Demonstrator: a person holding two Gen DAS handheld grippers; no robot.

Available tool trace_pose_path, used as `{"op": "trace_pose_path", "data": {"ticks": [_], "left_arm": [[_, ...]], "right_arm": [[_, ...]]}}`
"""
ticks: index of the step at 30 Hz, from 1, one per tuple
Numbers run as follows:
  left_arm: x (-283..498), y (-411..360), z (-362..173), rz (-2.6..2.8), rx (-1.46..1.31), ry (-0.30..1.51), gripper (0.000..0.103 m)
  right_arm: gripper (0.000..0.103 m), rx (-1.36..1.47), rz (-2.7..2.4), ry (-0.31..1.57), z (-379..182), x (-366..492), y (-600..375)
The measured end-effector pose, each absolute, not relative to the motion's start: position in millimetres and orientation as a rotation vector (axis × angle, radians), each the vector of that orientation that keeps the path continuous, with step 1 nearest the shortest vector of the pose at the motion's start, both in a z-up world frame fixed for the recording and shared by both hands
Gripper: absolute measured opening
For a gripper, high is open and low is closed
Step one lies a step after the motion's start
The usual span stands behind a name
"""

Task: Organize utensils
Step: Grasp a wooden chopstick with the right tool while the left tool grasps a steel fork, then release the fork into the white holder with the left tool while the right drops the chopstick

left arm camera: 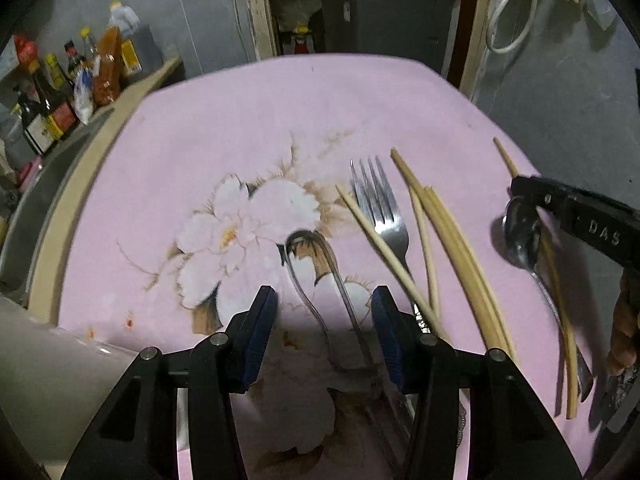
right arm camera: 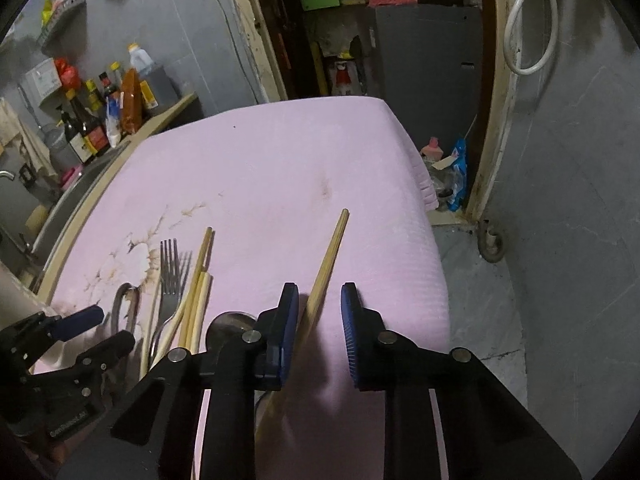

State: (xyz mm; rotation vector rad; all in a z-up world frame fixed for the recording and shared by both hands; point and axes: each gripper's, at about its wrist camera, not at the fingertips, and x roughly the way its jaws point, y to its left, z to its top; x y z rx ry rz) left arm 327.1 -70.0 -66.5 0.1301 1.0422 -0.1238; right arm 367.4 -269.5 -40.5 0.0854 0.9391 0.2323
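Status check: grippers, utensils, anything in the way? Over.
Left gripper open, straddling spoon. Right gripper open around chopstick, not clamped. Fork, loose chopsticks close beside spoon.

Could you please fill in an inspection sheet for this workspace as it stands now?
Surface: pink floral cloth over the table, small stains near its edge.
Job's things: fork, two spoons and several chopsticks lying loose and unsorted.
Clutter: nothing seen on the cloth besides the utensils.
Grippers: left tongs open astride the near spoon's handle; right tongs open with one chopstick between the pads, beside the left pad, not clamped.
Cables: white cord looped on the wall.
Surroundings: sauce bottles on a side shelf, open doorway behind.
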Motion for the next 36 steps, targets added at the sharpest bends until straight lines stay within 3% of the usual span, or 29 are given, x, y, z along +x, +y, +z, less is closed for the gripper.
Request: {"op": "trace_pose_path", "data": {"ticks": [4, 6, 7, 14, 18, 24, 36], "left_arm": [[329, -67, -66, -0.125, 0.131, 1.045, 0.044], [329, -64, -65, -0.129, 0.116, 1.045, 0.036], [328, -64, -64, -0.122, 0.112, 1.04, 0.026], [322, -57, -56, -0.179, 0.064, 1.03, 0.018], [309, -63, -47, -0.219, 0.046, 0.988, 0.018], [278, -61, -22, -0.287, -0.009, 0.856, 0.017], [224, -33, 62, -0.313, -0.103, 0.49, 0.017]], "right_arm": [[0.016, 0.041, 0.22, 0.951, -44, 373, -265], [0.016, 0.034, 0.217, 0.958, -45, 375, -264], [0.016, 0.035, 0.219, 0.961, -45, 375, -263], [0.005, 0.134, 0.241, 1.023, -45, 374, -270], [0.004, 0.251, 0.263, 1.012, -39, 362, -281], [0.004, 0.322, 0.294, 0.848, -15, 317, -285], [0.004, 0.158, 0.357, 0.365, 69, 226, -231]]}}
